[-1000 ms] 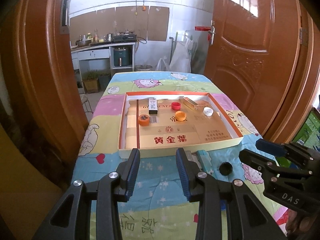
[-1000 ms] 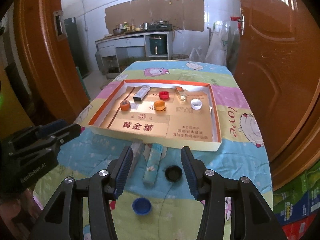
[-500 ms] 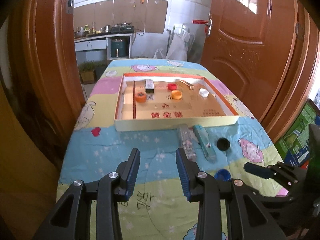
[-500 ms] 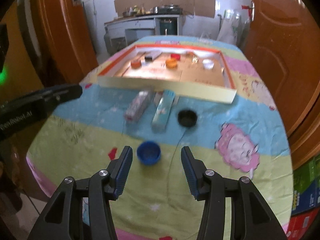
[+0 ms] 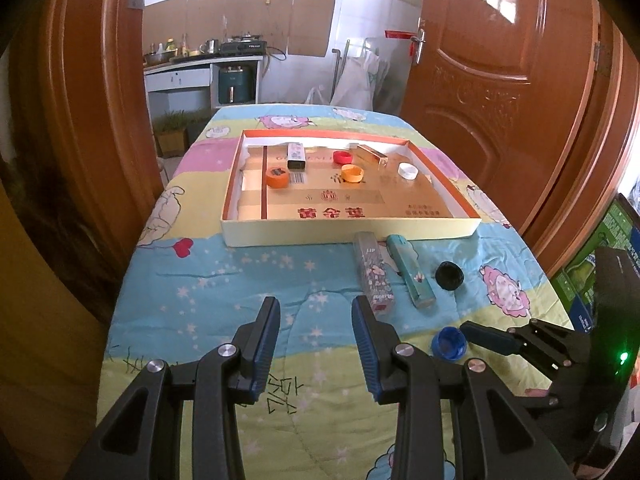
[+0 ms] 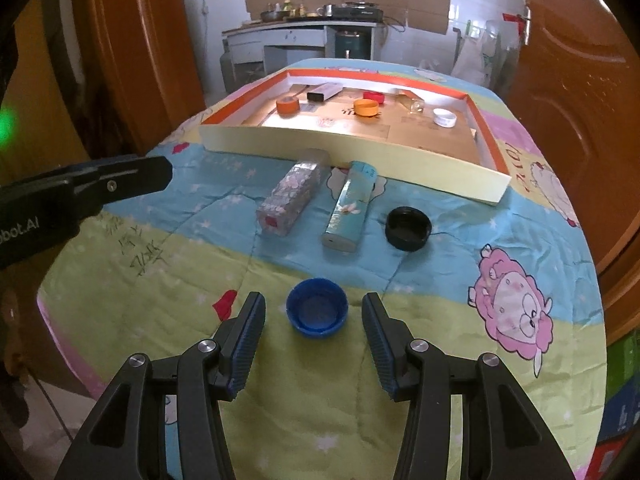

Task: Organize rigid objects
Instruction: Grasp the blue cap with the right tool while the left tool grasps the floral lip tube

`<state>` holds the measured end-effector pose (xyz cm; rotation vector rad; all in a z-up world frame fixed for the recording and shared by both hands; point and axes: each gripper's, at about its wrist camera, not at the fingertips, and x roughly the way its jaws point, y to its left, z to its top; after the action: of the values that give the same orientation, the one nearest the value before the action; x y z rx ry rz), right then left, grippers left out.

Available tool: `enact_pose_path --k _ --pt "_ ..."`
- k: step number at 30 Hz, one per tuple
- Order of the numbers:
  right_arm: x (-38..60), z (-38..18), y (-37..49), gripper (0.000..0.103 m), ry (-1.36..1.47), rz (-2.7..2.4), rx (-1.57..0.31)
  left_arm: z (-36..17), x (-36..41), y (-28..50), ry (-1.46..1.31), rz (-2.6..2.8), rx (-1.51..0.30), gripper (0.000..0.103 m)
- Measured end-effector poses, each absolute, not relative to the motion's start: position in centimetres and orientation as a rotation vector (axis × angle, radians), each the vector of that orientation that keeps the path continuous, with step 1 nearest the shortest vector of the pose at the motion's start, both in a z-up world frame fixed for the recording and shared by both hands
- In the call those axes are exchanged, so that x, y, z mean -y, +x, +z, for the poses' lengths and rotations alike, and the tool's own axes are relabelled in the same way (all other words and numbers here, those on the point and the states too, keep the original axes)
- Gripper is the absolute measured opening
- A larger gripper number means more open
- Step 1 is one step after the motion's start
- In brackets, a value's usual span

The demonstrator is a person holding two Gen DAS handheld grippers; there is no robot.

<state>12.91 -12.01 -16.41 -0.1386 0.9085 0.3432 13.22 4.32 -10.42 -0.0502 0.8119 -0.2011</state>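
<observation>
On the cartoon-print quilted table cover (image 6: 400, 360), near edge: small round blue plastic bottle cap (image 6: 317, 307) lies open side up, directly between the fingers of the right gripper (image 6: 313, 316). Jaws spread wide, a gap on each side of the cap, no contact, nothing gripped. Gripper is low and level, pointing along the table toward the tray. From the left wrist view the same right gripper (image 5: 470, 332) comes in from the right side, one fingertip just beside the blue cap (image 5: 449, 343).

Left gripper (image 5: 314, 320) hangs over bare cover, fingers wide apart, empty, aimed at the tray's near wall.

Beyond the cap: clear rectangular lip-product box with floral print (image 6: 291, 199) and teal rectangular box (image 6: 349, 205) lie side by side, far ends at the tray wall. Black round cap (image 6: 408, 228) sits just right of the teal box.

Shallow cardboard tray with orange inner rim (image 6: 352, 150) holds an orange tape roll (image 6: 287, 104), orange cap (image 6: 366, 107), red cap (image 6: 375, 97), white cap (image 6: 444, 117), a black-and-white box (image 6: 324, 91) and a gold box (image 6: 410, 101).
</observation>
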Motion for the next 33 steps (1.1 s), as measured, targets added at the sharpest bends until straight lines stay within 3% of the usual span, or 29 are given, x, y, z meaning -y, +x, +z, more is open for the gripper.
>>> enact_pose_path --k 2,4,23,29,33 --pt "11.7 -16.6 13.1 0.037 -0.161 0.335 -0.908 -10.5 -4.2 13.4 -0.051 -0.205 -0.816 0.037" --pt "11.6 -16.6 13.1 0.030 -0.184 0.326 -0.898 -10.6 -3.8 13.9 -0.052 -0.216 -0.820 0.037" --pt "16.2 -15.3 12.7 0.031 -0.079 0.300 -0.856 -15.2 2.8 21.1 -0.003 -0.203 -0.956 0.037" --pt "16.9 -15.6 12.9 0.031 -0.052 0.304 -0.859 -15.5 2.8 21.1 0.004 -0.196 -0.941 0.021" --pt "17.2 -15.6 12.9 0.031 -0.040 0.303 -0.853 -15.3 2.5 20.8 -0.013 -0.209 -0.931 0.020"
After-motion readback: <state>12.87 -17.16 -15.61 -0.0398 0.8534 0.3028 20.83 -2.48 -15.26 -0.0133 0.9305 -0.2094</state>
